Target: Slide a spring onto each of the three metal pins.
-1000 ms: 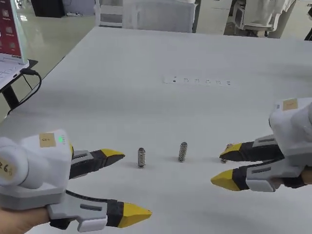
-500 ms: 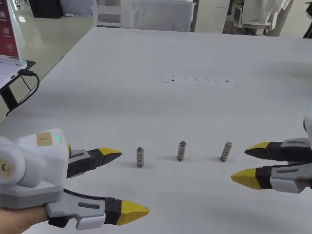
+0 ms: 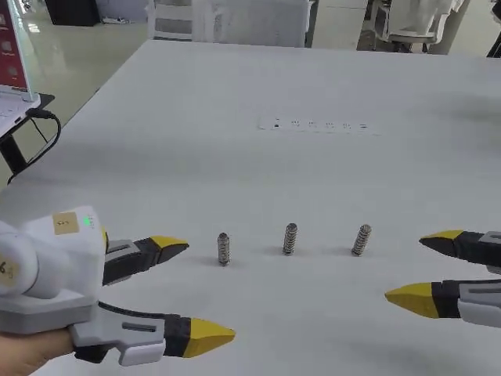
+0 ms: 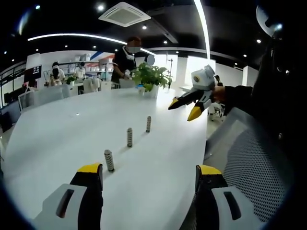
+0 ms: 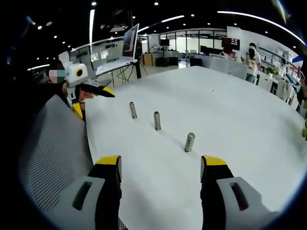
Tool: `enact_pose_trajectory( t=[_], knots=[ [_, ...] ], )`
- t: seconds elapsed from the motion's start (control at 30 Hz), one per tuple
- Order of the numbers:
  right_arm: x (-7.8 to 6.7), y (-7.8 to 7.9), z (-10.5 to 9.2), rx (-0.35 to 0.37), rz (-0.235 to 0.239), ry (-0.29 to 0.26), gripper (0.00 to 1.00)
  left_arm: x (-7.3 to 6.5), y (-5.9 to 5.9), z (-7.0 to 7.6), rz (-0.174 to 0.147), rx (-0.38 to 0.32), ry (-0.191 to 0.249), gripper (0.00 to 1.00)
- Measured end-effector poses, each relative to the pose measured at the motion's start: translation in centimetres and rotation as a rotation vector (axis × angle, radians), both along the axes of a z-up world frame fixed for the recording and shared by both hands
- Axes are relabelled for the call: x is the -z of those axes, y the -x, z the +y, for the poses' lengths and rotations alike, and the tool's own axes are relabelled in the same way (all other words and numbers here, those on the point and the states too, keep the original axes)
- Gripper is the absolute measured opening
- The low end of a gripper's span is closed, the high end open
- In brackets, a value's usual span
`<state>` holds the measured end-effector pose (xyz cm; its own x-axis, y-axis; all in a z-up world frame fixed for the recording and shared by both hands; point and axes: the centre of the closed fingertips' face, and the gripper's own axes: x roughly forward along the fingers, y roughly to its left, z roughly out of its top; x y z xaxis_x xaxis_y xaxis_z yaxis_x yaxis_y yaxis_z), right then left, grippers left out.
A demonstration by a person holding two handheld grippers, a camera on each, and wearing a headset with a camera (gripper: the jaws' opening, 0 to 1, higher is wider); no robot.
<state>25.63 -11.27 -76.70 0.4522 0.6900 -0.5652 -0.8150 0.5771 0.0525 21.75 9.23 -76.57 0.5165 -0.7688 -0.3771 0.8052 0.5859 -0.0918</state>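
Three springs stand upright in a row on the white table, each around a pin: the left spring [image 3: 224,248], the middle spring [image 3: 290,238] and the right spring [image 3: 362,240]. In the left gripper view they run away from me: nearest spring [image 4: 109,160], then [image 4: 129,137], then [image 4: 148,124]. In the right gripper view the nearest spring [image 5: 190,142] stands just ahead. My left gripper [image 3: 190,289] is open, left of the row, holding nothing. My right gripper [image 3: 423,268] is open, right of the row and apart from it.
A flush socket strip [image 3: 313,124] lies in the table further back. A laptop [image 3: 12,63] and cable sit on a stand at the far left. Chairs [image 3: 235,19] stand at the far edge. A potted plant [image 4: 149,79] and a person [image 4: 128,60] are beyond the table.
My right gripper has drawn back to the right, away from the right spring, which now stands free. The left gripper has barely moved.
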Motion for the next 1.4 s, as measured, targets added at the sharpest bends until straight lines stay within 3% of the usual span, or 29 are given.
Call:
enact_pose_trajectory(
  t=[0.53, 1.4],
  knots=[
    [0.43, 0.29, 0.16, 0.001, -0.018, -0.026, 0.83, 0.55, -0.12, 0.48, 0.013, -0.038, 0.014, 0.79],
    [0.54, 0.3, 0.48, 0.006, -0.023, -0.043, 0.85, 0.78, -0.39, 0.84, 0.018, -0.071, 0.028, 0.85]
  ],
)
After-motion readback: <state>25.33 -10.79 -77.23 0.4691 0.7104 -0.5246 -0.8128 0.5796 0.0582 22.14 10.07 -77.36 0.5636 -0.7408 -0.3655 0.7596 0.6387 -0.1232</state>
